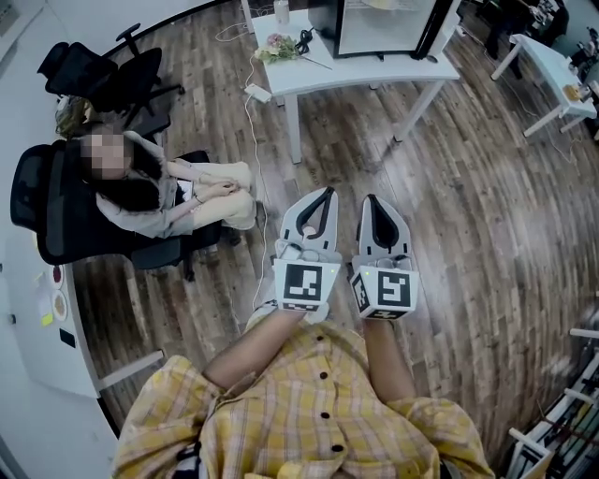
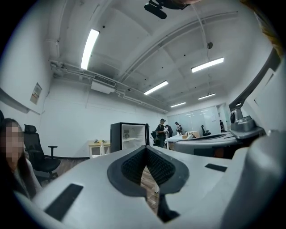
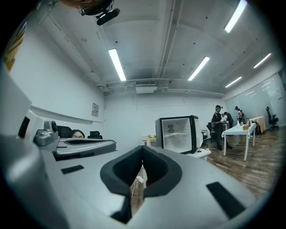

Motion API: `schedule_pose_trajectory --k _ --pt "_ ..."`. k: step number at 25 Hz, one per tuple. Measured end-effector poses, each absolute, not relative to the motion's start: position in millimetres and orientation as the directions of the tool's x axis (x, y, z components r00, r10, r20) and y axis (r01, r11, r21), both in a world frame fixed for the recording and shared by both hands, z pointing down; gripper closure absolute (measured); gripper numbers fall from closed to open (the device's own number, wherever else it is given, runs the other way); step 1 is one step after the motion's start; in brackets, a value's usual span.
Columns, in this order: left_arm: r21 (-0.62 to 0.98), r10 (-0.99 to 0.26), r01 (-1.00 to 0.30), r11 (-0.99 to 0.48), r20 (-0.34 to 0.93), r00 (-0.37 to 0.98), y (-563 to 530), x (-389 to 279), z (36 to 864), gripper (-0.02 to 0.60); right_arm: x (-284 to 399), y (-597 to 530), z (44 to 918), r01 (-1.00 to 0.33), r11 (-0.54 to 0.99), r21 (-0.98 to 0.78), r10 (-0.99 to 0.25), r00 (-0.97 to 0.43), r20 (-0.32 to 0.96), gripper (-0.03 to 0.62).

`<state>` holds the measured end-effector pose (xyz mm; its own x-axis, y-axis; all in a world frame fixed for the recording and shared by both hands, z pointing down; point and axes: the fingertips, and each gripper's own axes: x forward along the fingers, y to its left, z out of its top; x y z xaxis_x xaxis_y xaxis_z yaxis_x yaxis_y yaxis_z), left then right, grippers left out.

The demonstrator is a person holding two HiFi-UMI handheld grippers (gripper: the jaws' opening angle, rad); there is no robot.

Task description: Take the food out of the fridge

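Observation:
A small black fridge (image 1: 384, 23) stands on a white table (image 1: 374, 70) at the far side of the room, its door swung open to the right. In the gripper views the fridge (image 2: 129, 136) (image 3: 178, 133) shows a white inside with a shelf; I cannot make out any food. Both grippers are held side by side close to my body, well short of the table. The left gripper (image 1: 323, 193) (image 2: 146, 148) is shut with nothing in it. The right gripper (image 1: 369, 199) (image 3: 142, 148) is shut and empty as well.
A person sits in a black office chair (image 1: 56, 215) at the left. A flower bunch (image 1: 276, 47) lies on the table, and a power strip (image 1: 257, 92) with a cable trails down to the wooden floor. Another white table (image 1: 552, 75) stands far right, a rack (image 1: 562, 421) near right.

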<state>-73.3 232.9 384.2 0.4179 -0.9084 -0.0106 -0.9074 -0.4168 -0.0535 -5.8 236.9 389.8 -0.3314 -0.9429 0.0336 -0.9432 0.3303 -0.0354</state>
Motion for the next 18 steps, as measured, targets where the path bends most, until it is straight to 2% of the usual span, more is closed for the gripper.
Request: schedule_pose_trajectory --k 18 --pt "-0.035 -0.881 -0.882 -0.471 -0.043 0.472 -5.5 -47.2 356.5 0.574 18.0 5.3 360.2 -0.962 0.272 -0.015 -0.962 -0.273 0.023 0.586"
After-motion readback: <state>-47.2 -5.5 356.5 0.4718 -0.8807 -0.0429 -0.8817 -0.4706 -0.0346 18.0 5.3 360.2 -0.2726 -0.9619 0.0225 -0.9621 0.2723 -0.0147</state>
